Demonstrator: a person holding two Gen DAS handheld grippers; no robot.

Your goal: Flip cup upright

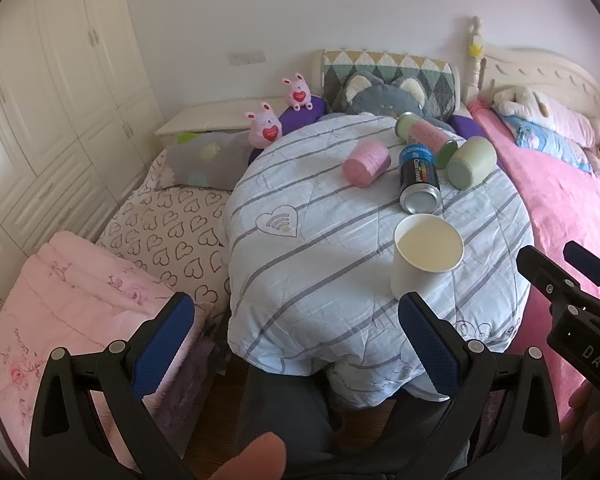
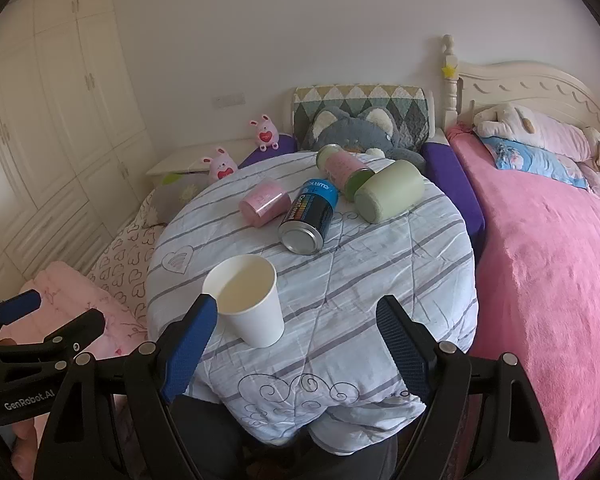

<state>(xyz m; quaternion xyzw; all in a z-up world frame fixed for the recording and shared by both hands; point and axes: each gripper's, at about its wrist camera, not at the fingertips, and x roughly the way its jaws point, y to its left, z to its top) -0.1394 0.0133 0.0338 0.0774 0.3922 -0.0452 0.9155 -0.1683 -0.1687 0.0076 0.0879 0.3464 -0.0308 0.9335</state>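
Both the left gripper (image 1: 296, 344) and right gripper (image 2: 296, 348) gape empty near the upright white paper cup (image 2: 247, 300), which looks light and crushable, best pinched gently mid-wall.

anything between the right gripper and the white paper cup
Nothing visible. The white paper cup stands upright on the striped quilt, just past the open right gripper, beside its left finger. The cans and tumblers lie farther back.
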